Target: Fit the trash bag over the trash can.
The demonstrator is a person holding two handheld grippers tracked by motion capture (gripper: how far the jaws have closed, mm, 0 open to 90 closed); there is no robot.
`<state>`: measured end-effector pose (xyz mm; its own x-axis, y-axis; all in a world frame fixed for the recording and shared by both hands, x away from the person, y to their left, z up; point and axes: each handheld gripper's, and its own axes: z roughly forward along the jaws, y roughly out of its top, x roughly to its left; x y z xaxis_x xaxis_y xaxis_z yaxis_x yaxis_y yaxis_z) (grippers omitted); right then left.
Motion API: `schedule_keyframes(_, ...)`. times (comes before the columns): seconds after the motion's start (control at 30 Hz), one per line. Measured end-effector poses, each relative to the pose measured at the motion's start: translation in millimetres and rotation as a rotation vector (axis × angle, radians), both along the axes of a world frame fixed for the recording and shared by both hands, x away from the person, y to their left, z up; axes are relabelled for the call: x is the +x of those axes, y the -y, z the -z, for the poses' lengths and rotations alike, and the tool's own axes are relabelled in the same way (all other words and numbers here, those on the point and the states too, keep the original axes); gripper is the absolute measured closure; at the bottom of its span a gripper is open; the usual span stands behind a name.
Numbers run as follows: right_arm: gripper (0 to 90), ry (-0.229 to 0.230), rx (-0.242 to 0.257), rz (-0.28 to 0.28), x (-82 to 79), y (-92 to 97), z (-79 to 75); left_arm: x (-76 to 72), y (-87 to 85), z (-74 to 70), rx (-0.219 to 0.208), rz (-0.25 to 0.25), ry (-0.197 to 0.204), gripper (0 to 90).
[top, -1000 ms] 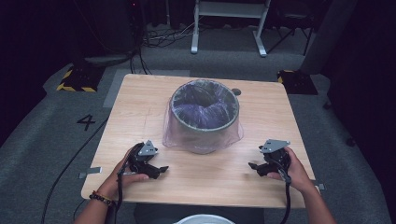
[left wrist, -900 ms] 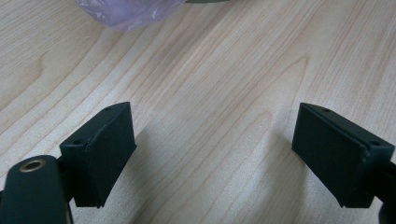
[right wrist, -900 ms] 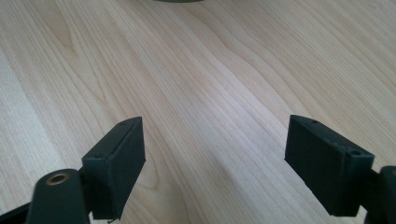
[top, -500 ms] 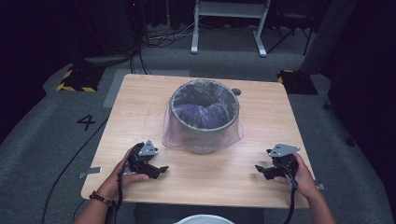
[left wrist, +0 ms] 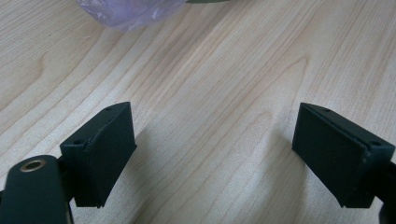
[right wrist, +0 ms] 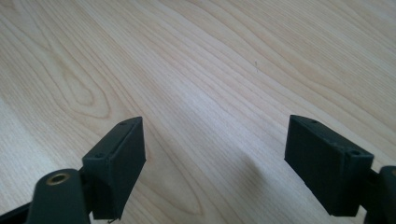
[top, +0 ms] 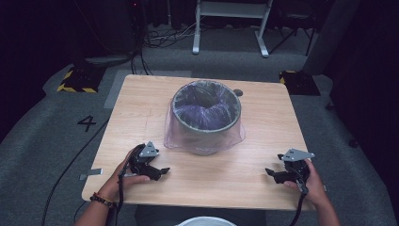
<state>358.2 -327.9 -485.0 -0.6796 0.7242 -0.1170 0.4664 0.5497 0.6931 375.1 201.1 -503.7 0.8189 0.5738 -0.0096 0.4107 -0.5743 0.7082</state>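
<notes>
High view, left to right across the tabletop [top: 141, 113].

Left gripper [top: 160, 172]: held in the person's left hand [top: 123, 178] near the front left of the tabletop, jaws pointing toward the right and slightly toward the front edge. In the left gripper view the jaws stand wide apart with bare wood between them, nothing gripped. A fold of the purple liner shows at the top edge of that view, well clear of the jaw tips.

Bin [top: 207, 136]: grey, round, standing upright at the middle of the tabletop, slightly toward the far side. Long axis vertical, mouth open straight up. Being round, it has no reading for a side-to-side heading. A thin purple plastic liner [top: 176, 134] sits inside it, is folded over the rim and hangs down the outer wall, spreading onto the wood at the base. The bin lies between the two grippers and farther back; neither touches it.

Small dark round mark [top: 238, 92] on the wood just behind and right of the bin; what it is I cannot tell.

Right gripper [top: 271, 172]: in the right hand [top: 313, 186] near the front right corner, jaws pointing left toward the middle of the tabletop. In the right gripper view the jaws are wide apart over bare wood, empty.
</notes>
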Motion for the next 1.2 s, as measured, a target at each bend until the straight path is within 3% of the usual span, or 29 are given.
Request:
schedule_keyframes(0.4, 19.7, -0.022, 0.039, 0.069, -4.0, 17.5, 10.6, 0.0, 0.0, 0.0, 0.0, 0.0, 0.0, 13.0)
schedule_keyframes(0.63, 15.5, -0.028, 0.128, 0.132, -5.1, 31.2, 18.4, 0.5, 0.0, 0.0, 0.0, 0.002, 0.0, 12.9)
schedule_keyframes(0.77, 15.3, -0.025, 0.125, 0.155, -5.7, 33.0, 18.5, 1.1, 0.6, 0.1, -0.001, 0.001, 0.0, 12.9)
schedule_keyframes(1.2, 15.0, -0.024, 0.125, 0.16, -6.1, 32.6, 18.5, 1.0, 0.7, 0.1, -0.001, 0.0, 0.0, 12.9)
